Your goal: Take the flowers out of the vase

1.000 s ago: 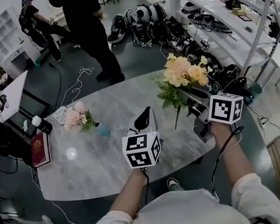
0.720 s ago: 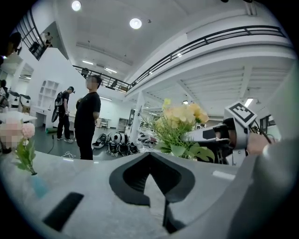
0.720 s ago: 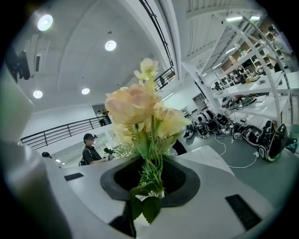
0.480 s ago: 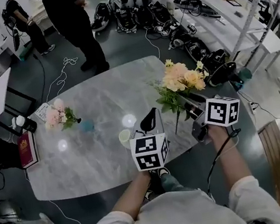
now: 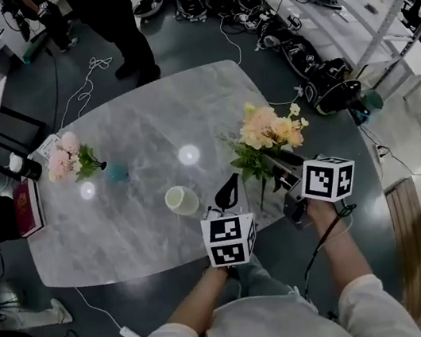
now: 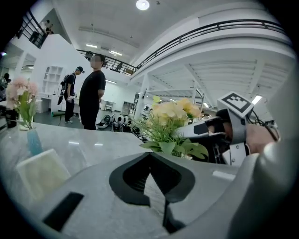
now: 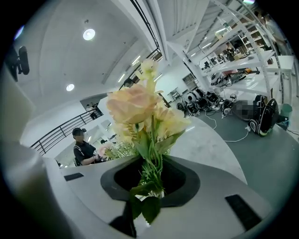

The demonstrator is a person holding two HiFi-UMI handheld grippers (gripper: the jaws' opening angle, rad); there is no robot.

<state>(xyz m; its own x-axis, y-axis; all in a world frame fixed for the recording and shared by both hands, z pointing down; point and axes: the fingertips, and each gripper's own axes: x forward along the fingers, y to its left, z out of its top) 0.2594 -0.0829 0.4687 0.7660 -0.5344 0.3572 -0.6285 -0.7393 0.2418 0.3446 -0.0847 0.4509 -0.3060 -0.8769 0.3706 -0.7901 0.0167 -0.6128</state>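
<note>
The peach-and-yellow leafy flower bunch (image 5: 270, 129) is grasped low on its stems (sparing the blooms) by the jaws of the right gripper (image 7: 152, 179) above the near edge of the grey marble worktop (image 5: 148, 134), the jaws of the left gripper (image 6: 156, 172) being clenched on nothing

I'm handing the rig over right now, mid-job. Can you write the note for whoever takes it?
Left gripper: fingers shut, empty, over the near edge of the table, just right of the cream cup.
Right gripper: shut on the stems of the yellow bunch, held over the table's near right side.
Done: the yellow bunch is out, and the cream cup stands on the table and looks empty.
Left: the pink flowers are in the blue vase at the table's far left. The yellow bunch is not yet set down.
</note>
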